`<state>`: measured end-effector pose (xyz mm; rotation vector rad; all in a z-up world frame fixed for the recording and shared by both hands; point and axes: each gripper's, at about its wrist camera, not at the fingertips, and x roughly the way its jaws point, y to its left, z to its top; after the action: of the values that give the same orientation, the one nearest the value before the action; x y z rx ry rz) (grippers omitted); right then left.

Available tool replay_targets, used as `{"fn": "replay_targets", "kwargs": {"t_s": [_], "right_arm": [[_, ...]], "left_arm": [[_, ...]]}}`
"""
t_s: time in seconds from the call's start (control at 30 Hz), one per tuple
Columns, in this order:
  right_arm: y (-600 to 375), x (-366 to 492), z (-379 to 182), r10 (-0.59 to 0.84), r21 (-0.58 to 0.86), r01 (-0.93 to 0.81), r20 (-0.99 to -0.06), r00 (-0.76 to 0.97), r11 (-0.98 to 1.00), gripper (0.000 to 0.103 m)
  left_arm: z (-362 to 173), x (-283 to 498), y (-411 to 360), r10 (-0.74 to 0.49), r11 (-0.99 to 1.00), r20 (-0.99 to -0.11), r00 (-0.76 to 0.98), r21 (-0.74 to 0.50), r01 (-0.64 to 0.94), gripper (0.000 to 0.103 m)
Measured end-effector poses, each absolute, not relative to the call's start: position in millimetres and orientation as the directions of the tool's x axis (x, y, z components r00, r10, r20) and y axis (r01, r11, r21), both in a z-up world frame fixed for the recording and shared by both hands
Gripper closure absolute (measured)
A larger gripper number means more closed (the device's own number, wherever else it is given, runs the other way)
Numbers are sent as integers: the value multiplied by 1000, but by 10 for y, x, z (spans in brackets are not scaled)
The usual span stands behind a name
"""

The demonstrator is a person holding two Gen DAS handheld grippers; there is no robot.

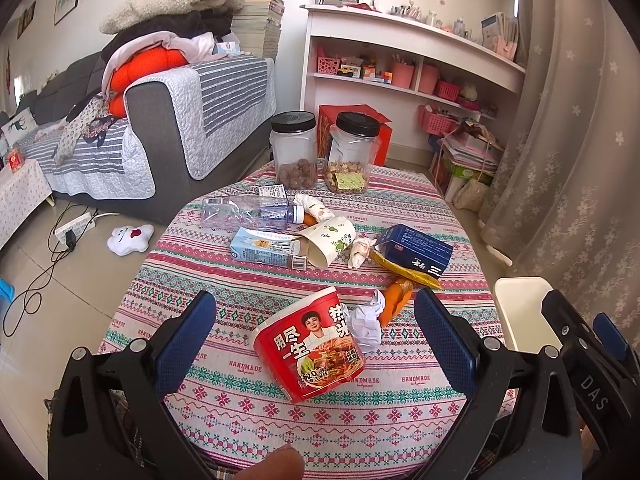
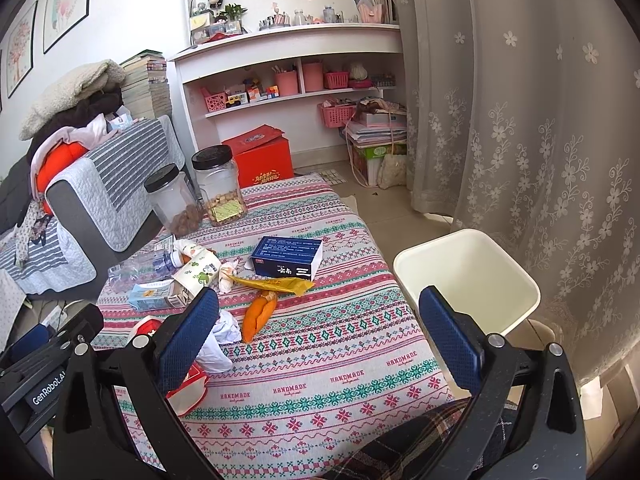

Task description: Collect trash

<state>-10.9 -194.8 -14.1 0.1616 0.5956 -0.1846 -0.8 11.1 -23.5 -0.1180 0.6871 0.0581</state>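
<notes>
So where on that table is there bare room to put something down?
The tablecloth is bare along the near edge, between the red noodle cup and the white bin. It is crowded around the blue box, paper cup and crushed bottle.

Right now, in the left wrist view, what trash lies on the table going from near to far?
Red instant noodle cup → crumpled white paper → orange peel → blue medicine box → crushed clear plastic bottle.
</notes>
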Motion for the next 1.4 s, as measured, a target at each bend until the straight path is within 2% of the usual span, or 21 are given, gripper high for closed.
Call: {"fn": "replay_targets", "kwargs": {"t_s": [0.73,0.9,1.0,1.17,1.27,1.33,1.4], "right_arm": [[-1952,-103,-153,-125,97,219,-575,809,971,7],[-1965,-67,-307,-93,126,218,-626,774,968,7],[-2029,33,-433,-73,141,228,-681,728,963,7],[-2168,191,-620,-93,108,235,-704,704,966,7],[-2276,264,-728,-60,133,213,-702,710,968,7],[-2328,265,-802,-15,171,186,-694,719,968,7],[-2374,260,-882,6,190,175,-693,721,966,7]], "left_arm": [[-282,-10,126,21,991,-648,761,-88,-103,7],[-310,15,175,16,988,-664,747,-103,-114,7],[-300,72,277,0,982,-683,730,-138,-129,7],[-164,165,694,-64,942,-674,736,-285,-179,7],[-169,256,860,-134,926,-666,734,-349,-148,7],[-295,390,849,-203,930,-714,670,-355,-96,7],[-541,450,805,-186,935,-799,572,-323,-147,7]]}}
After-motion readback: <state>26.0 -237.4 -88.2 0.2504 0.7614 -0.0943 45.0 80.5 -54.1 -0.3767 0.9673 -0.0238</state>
